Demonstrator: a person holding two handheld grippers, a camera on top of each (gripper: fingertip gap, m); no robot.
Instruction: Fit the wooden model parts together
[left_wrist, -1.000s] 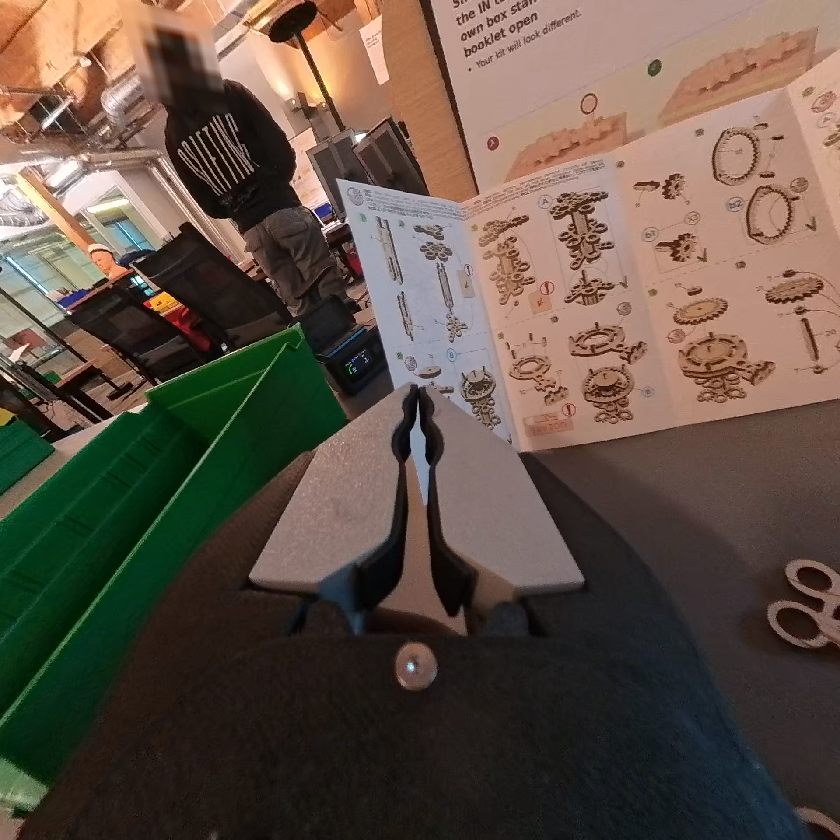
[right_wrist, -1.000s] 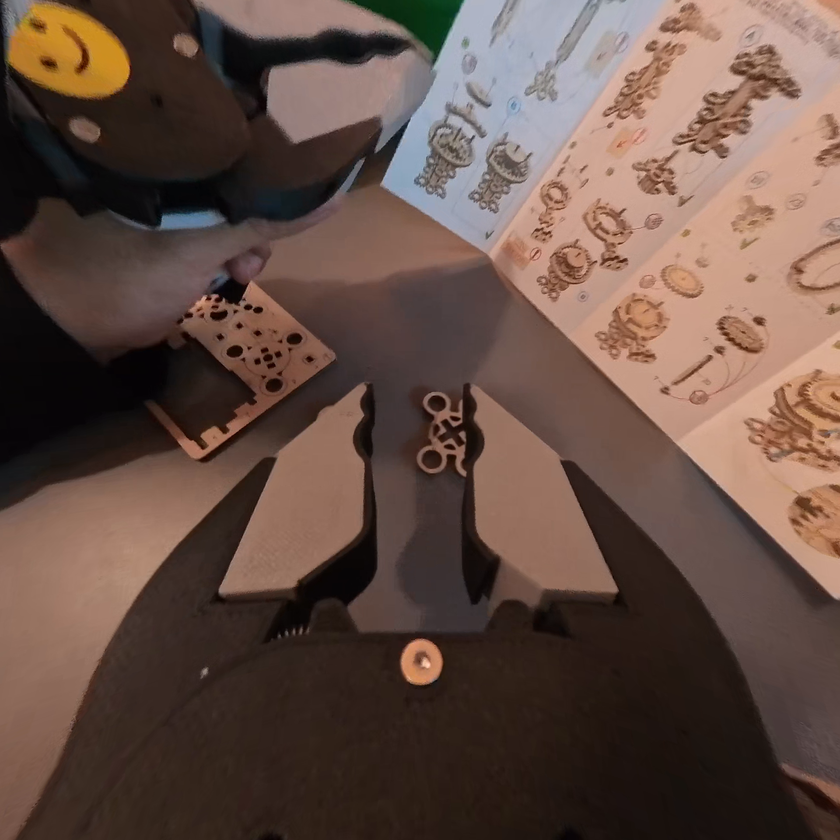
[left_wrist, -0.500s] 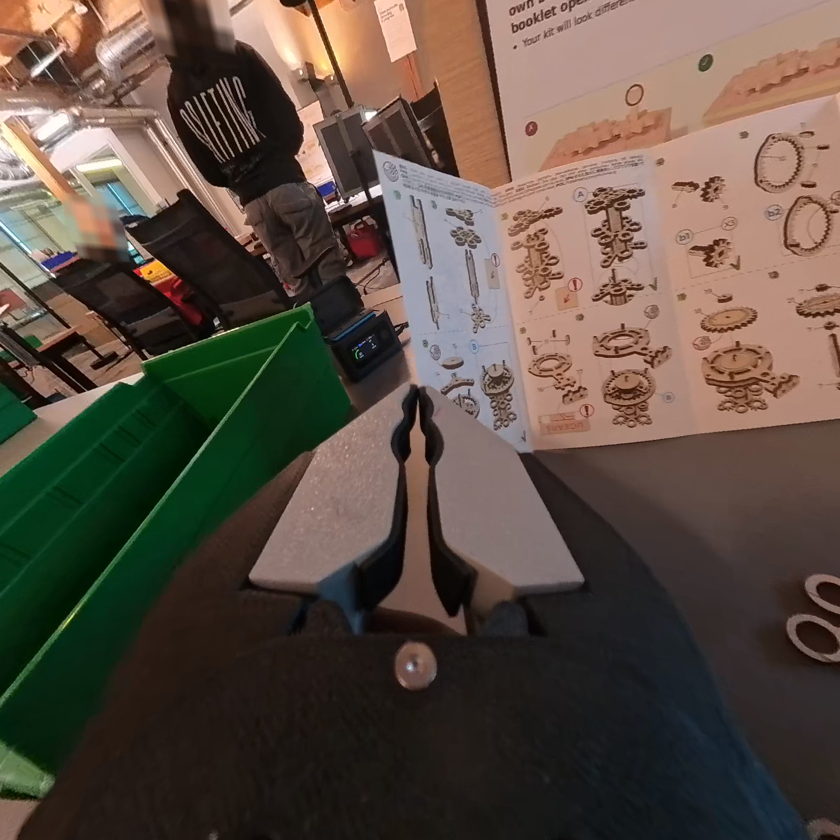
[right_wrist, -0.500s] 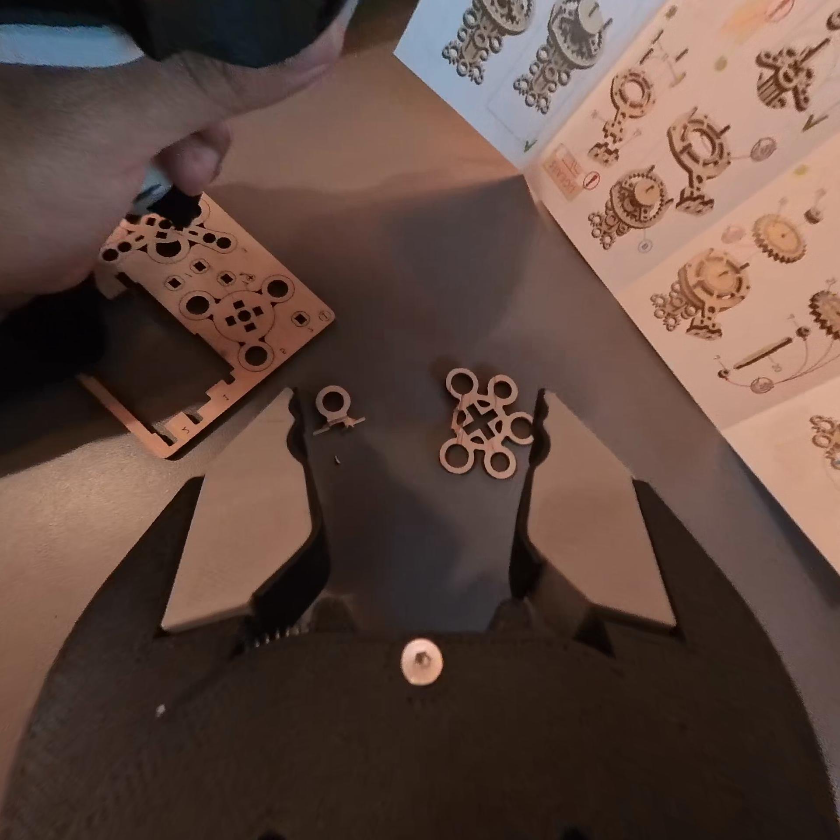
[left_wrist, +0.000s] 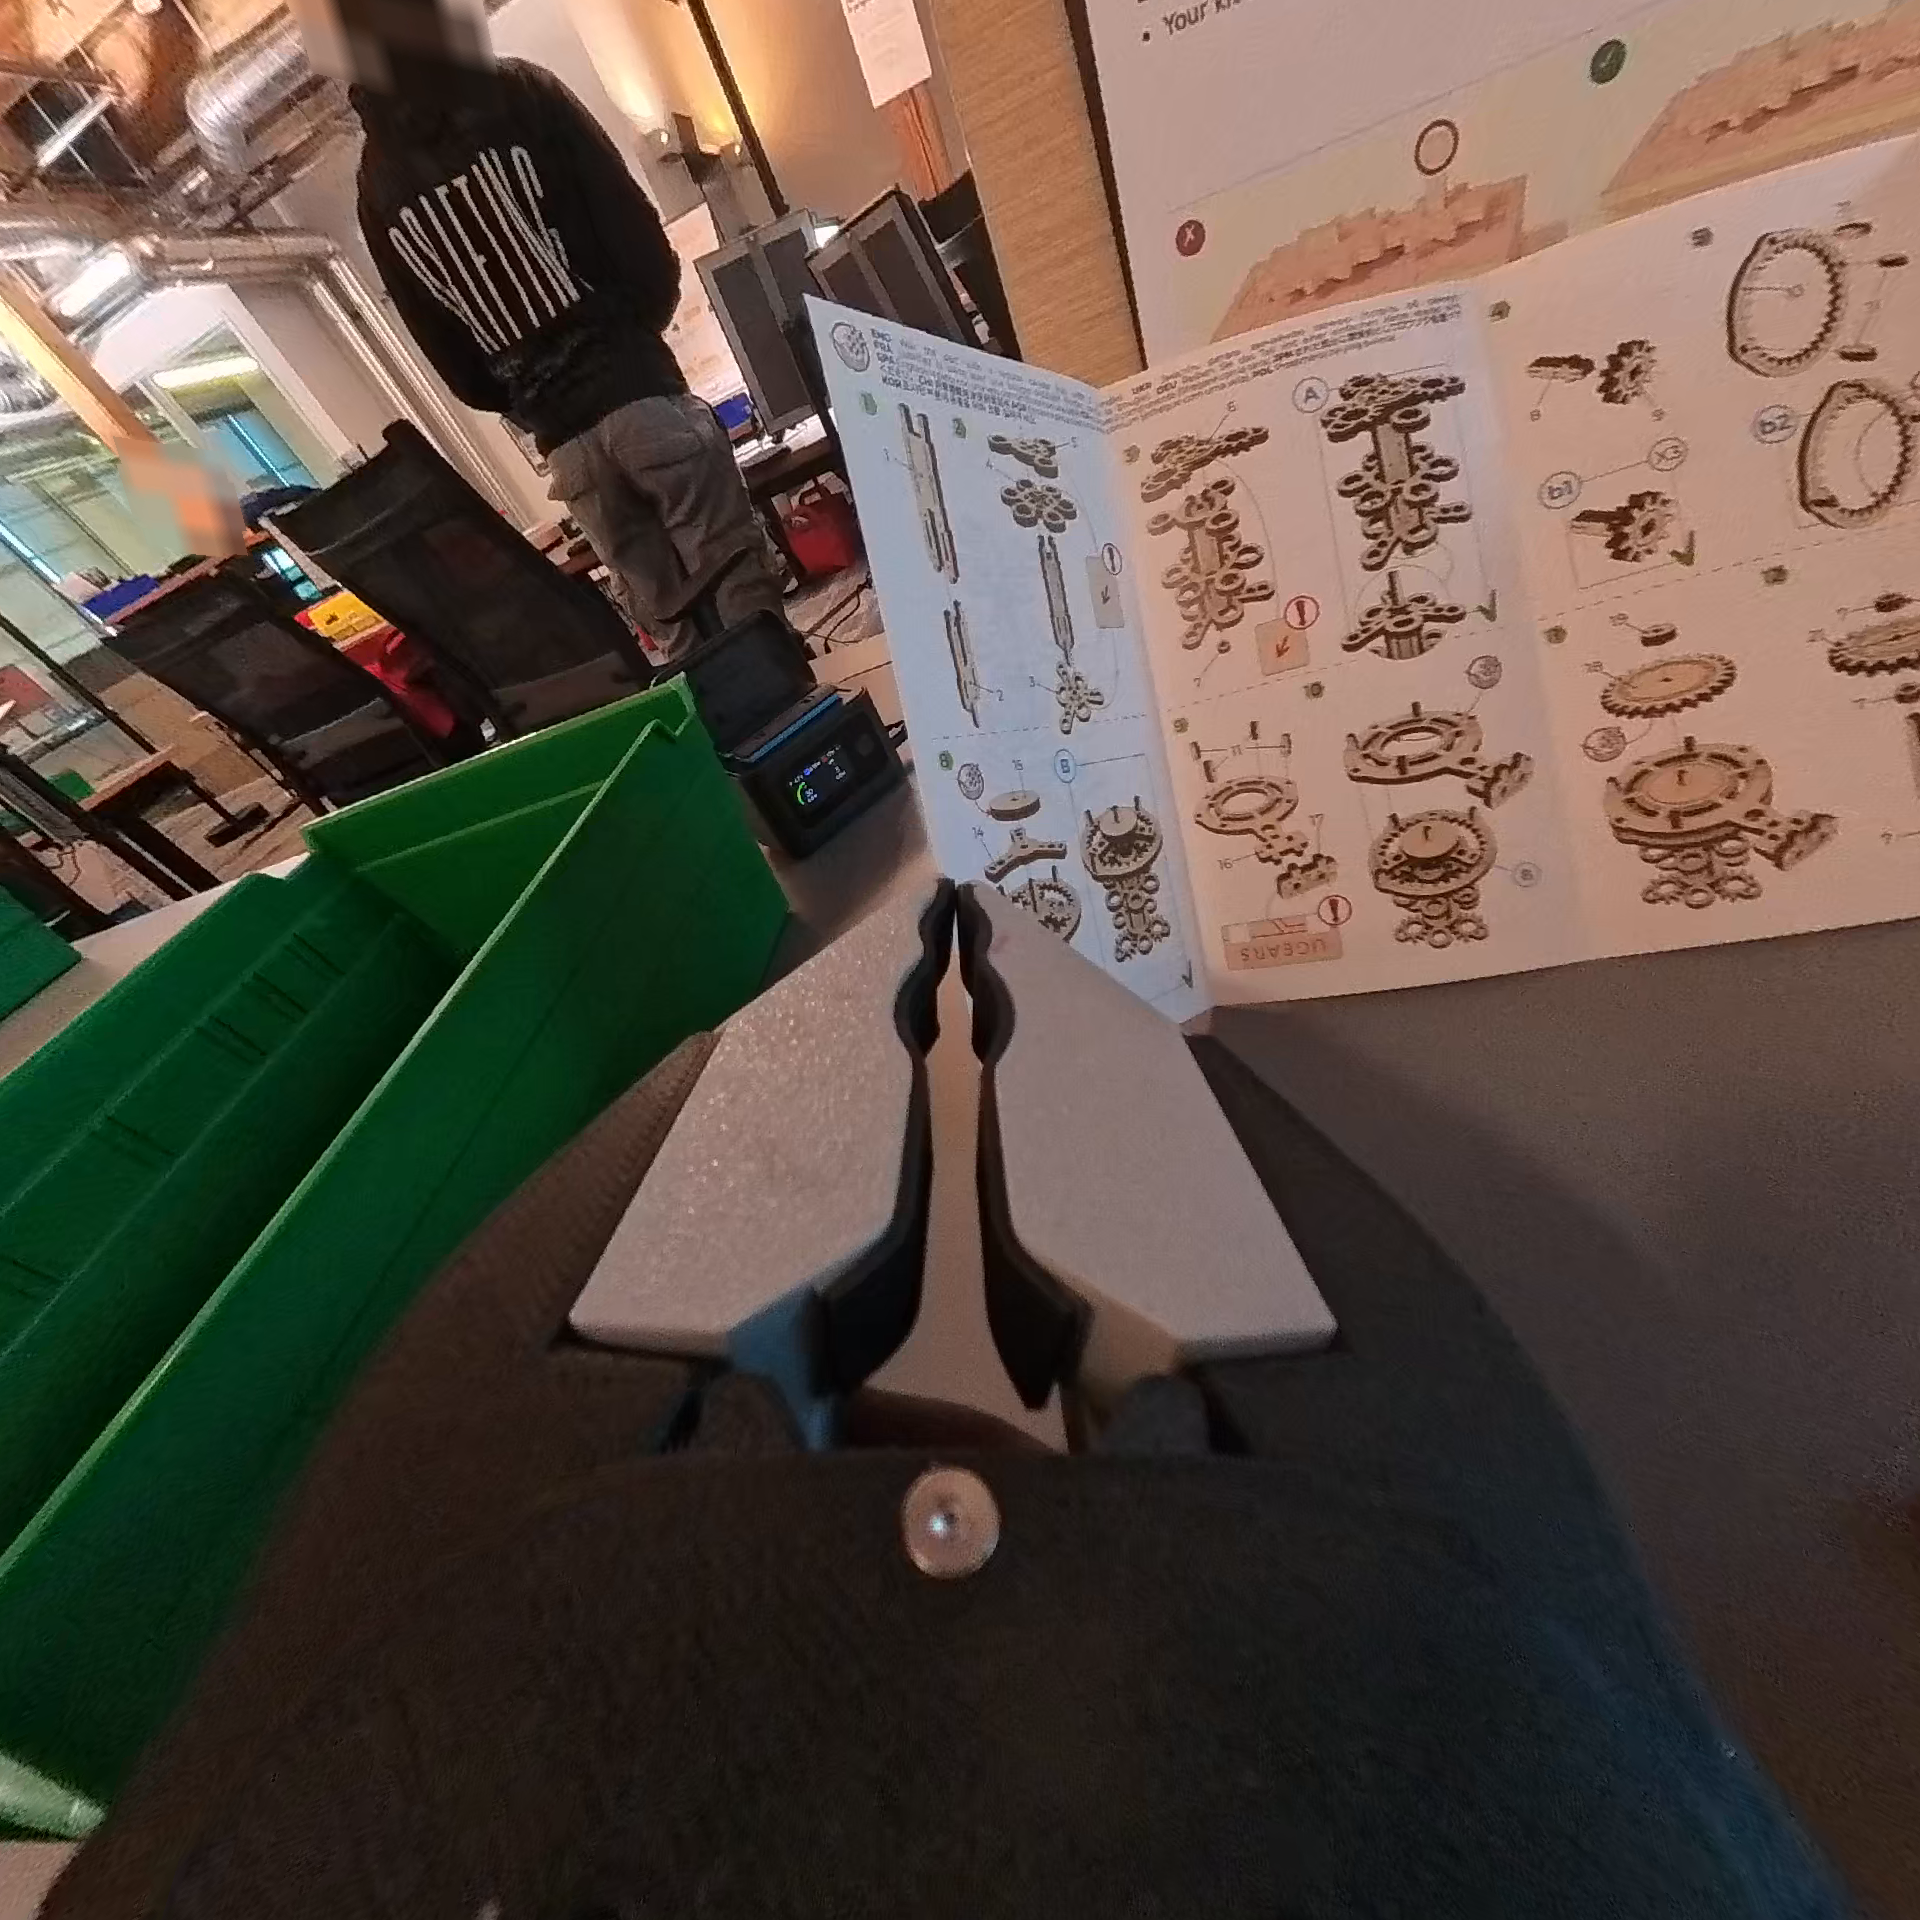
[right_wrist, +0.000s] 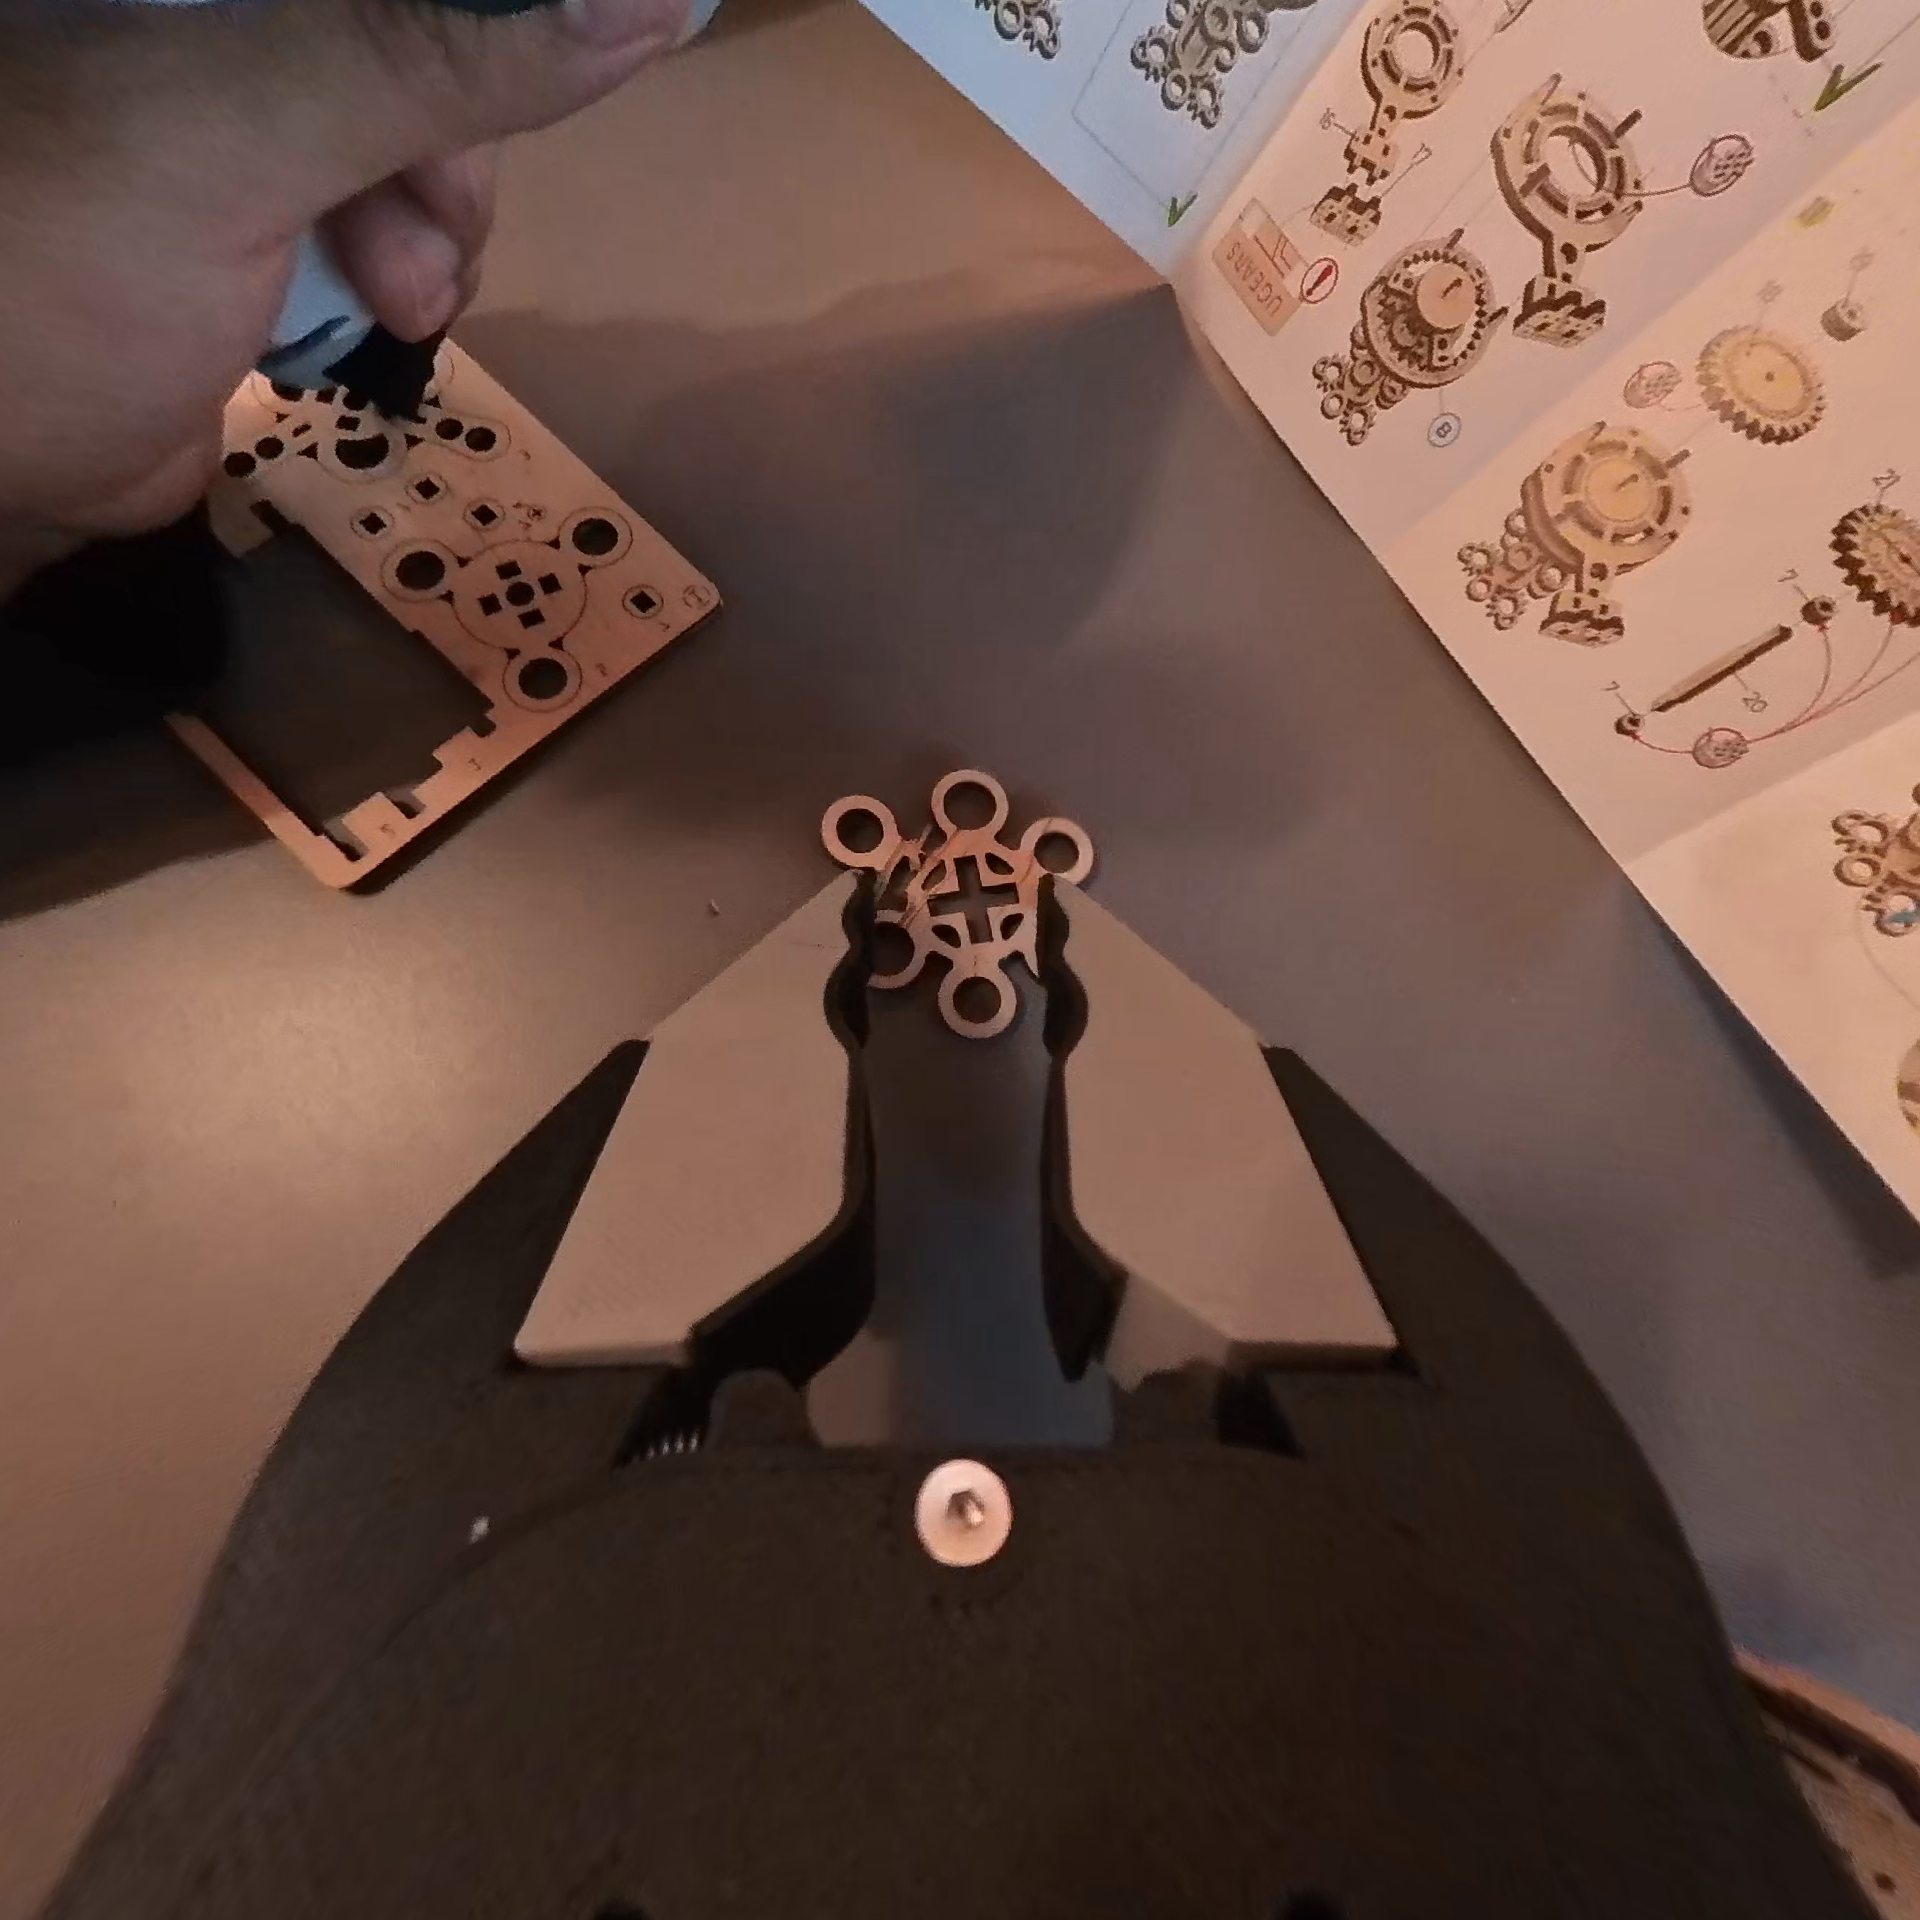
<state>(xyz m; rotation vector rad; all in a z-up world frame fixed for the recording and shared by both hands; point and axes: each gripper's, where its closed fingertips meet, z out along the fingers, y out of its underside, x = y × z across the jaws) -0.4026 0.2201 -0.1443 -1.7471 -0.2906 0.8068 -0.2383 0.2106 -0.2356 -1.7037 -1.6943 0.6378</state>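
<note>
Ringed part (right_wrist: 958, 902): thin, pale wooden cut-out with a cross-shaped hole at its centre and round loops around its rim; three loops fan out at the far side, one points toward the camera.
Ringed part, state: flat to the camera, pinched at its sides between the right claw's (right_wrist: 954, 935) fingertips.
Parts sheet (right_wrist: 473, 582): flat wooden panel on the grey surface (right_wrist: 935, 499), left of the ringed part and apart from it; punched with round and square holes, a large rectangular gap in its near half.
</note>
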